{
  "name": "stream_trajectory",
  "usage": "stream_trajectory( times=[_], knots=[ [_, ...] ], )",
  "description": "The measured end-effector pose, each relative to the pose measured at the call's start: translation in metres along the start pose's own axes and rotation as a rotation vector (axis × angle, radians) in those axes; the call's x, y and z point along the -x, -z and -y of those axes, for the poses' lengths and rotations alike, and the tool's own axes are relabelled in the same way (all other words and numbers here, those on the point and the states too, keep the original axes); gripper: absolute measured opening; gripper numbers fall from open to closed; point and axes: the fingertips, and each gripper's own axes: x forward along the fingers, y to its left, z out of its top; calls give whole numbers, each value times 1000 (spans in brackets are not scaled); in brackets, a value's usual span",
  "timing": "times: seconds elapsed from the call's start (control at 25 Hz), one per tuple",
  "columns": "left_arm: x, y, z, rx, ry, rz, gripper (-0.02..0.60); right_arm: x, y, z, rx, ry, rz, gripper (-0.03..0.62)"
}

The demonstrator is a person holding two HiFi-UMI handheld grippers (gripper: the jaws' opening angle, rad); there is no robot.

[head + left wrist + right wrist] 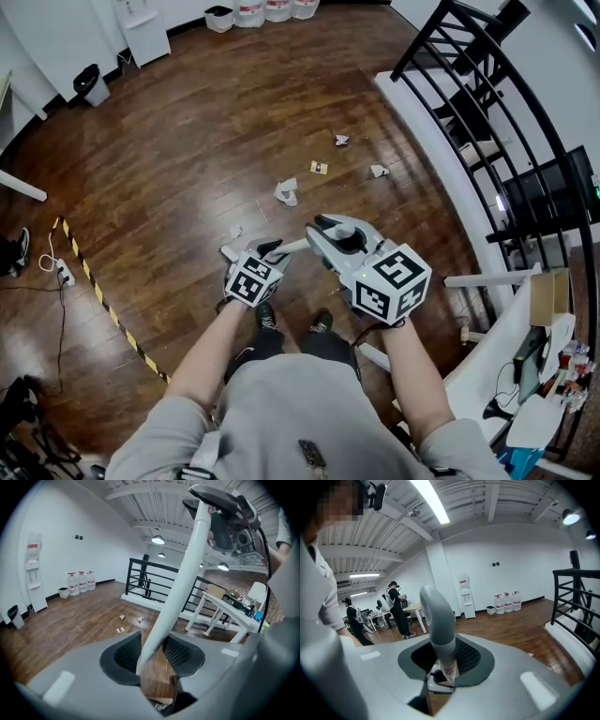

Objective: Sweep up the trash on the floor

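Observation:
Both grippers hold one white pole (pixel 180 581) with a grey rounded top (pixel 436 613). My left gripper (pixel 272 249) (pixel 152 656) is shut on the pole's lower stretch, and its pads press on both sides of it. My right gripper (pixel 328 228) (pixel 443 660) is shut on the pole just under the grey top. The pole's lower end is hidden under the grippers. Trash lies on the brown wooden floor ahead: a crumpled white paper (pixel 286 191), a small card (pixel 319 168) (pixel 120 630) and two white scraps (pixel 342 140) (pixel 378 171).
A black railing (pixel 487 103) and a white ledge run along the right. A white table (pixel 525 309) with clutter stands at the right. A black bin (pixel 91 82) and water jugs (pixel 267 11) stand by the far wall. Striped tape (pixel 103 305) and a power strip (pixel 64 274) lie at the left. People (pixel 398 609) stand by desks.

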Motion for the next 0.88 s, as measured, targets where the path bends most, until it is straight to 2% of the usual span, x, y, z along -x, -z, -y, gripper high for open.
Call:
stream_trajectory(
  times=[0.28,0.44,0.56,0.72,0.88],
  knots=[
    [-18,27,-74,21,-32,-58,144,-75,23,29,-51,-2,-90,78],
    [-54,38,-116,36,-35,-88,146,-116,39,72,-85,-15,-116,78],
    [-89,43,-149,76,-32,-123,150,-149,50,110,-78,-25,-156,79],
    [-138,38,-177,91,-29,-185,152,-175,62,162,-68,-37,-218,78],
    [-187,12,-189,63,-34,-195,152,-174,62,216,-49,-4,-240,78]
  ],
)
